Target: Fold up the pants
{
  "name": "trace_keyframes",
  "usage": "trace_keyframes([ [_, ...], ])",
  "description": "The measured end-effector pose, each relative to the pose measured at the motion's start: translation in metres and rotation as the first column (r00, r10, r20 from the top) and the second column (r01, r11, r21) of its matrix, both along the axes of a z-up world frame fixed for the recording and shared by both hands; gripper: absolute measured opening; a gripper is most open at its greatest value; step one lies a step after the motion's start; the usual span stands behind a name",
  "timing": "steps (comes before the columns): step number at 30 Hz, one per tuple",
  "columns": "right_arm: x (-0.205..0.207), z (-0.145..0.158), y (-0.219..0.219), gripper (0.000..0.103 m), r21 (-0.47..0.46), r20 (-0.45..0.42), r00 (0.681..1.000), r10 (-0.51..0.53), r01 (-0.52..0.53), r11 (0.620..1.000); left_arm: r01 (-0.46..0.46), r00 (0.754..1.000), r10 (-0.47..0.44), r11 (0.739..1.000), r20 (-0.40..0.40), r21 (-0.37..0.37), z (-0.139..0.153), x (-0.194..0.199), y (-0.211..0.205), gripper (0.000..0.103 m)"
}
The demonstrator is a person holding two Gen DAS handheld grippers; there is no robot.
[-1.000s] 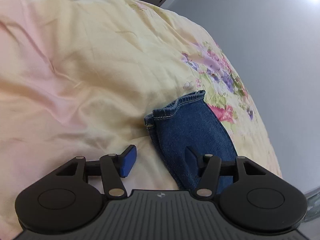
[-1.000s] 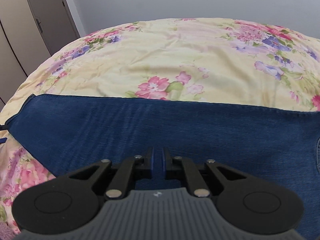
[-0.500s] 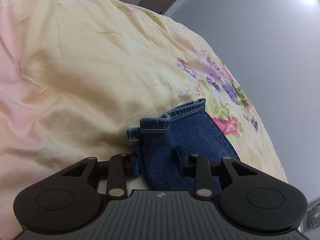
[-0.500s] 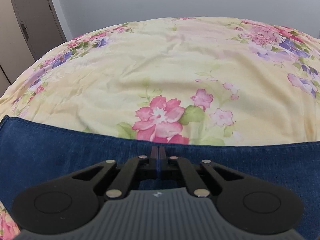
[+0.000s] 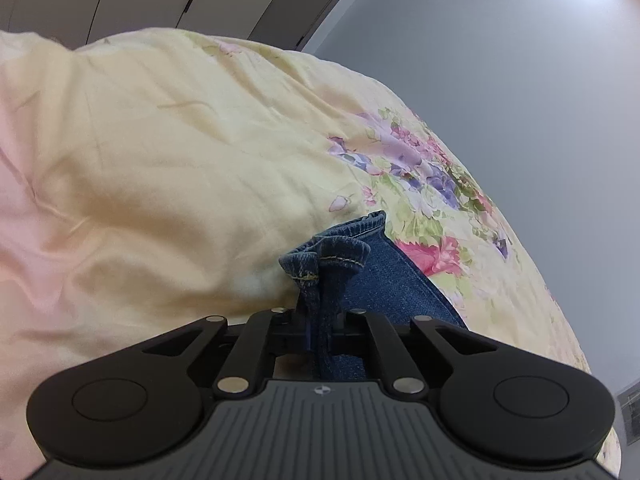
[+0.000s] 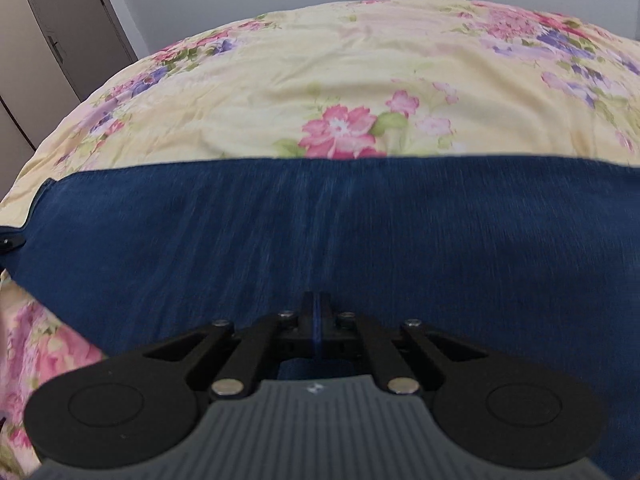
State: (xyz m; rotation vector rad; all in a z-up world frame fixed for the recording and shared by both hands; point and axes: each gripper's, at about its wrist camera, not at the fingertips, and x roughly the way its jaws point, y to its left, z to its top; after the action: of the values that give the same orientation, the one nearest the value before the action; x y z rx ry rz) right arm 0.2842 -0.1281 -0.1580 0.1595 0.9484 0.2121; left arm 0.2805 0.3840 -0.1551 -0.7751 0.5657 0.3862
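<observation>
Blue denim pants lie on a floral bed cover. In the left wrist view my left gripper (image 5: 318,332) is shut on the hem end of a pant leg (image 5: 332,256), which bunches up between the jaws; the rest of the leg (image 5: 384,284) runs off to the right. In the right wrist view the pants (image 6: 320,232) spread as a wide dark band across the frame. My right gripper (image 6: 316,320) is shut, with its tips over the denim; whether cloth is pinched between them I cannot tell.
The yellow floral bed cover (image 6: 340,80) fills the space beyond the pants, with a puffy plain part (image 5: 160,160) to the left. A grey wall (image 5: 520,80) is behind, and wardrobe doors (image 6: 48,40) stand at far left.
My left gripper closed from wide open onto the pant leg hem and lifted it. The right gripper stayed shut; far more denim shows ahead of it than half a second ago.
</observation>
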Motion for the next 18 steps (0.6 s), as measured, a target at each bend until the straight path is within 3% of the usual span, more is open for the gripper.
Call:
trace_keyframes([
  [5,-0.044,-0.007,0.002,0.000,-0.010,-0.001,1.000,0.023,-0.023,1.000,0.017,1.000,-0.017,0.998,0.003,0.061,0.022,0.000,-0.011,0.005],
  [8,-0.040,-0.017,0.002,0.000,-0.015,-0.016,0.999,0.032,-0.032,0.999,0.039,0.999,-0.042,0.993,0.022,0.107,0.046,-0.002,-0.026,0.005],
  [11,-0.033,-0.013,0.003,0.000,-0.022,-0.038,0.998,0.050,-0.051,0.998,0.095,0.993,-0.107,0.974,0.051,0.204,0.082,-0.004,-0.053,0.005],
  [14,-0.036,-0.002,-0.006,0.000,0.020,-0.026,0.998,0.058,-0.058,0.998,0.180,0.974,-0.215,0.923,0.067,0.341,0.116,-0.007,-0.097,0.005],
  [16,-0.042,0.007,-0.015,0.000,0.055,-0.007,0.999,0.045,-0.044,0.998,0.248,0.950,-0.307,0.862,0.065,0.443,0.135,-0.010,-0.136,0.005],
  [18,-0.050,0.014,-0.026,0.000,0.079,0.006,1.000,0.030,-0.031,0.996,0.315,0.917,-0.398,0.775,0.036,0.548,0.148,-0.012,-0.181,0.005],
])
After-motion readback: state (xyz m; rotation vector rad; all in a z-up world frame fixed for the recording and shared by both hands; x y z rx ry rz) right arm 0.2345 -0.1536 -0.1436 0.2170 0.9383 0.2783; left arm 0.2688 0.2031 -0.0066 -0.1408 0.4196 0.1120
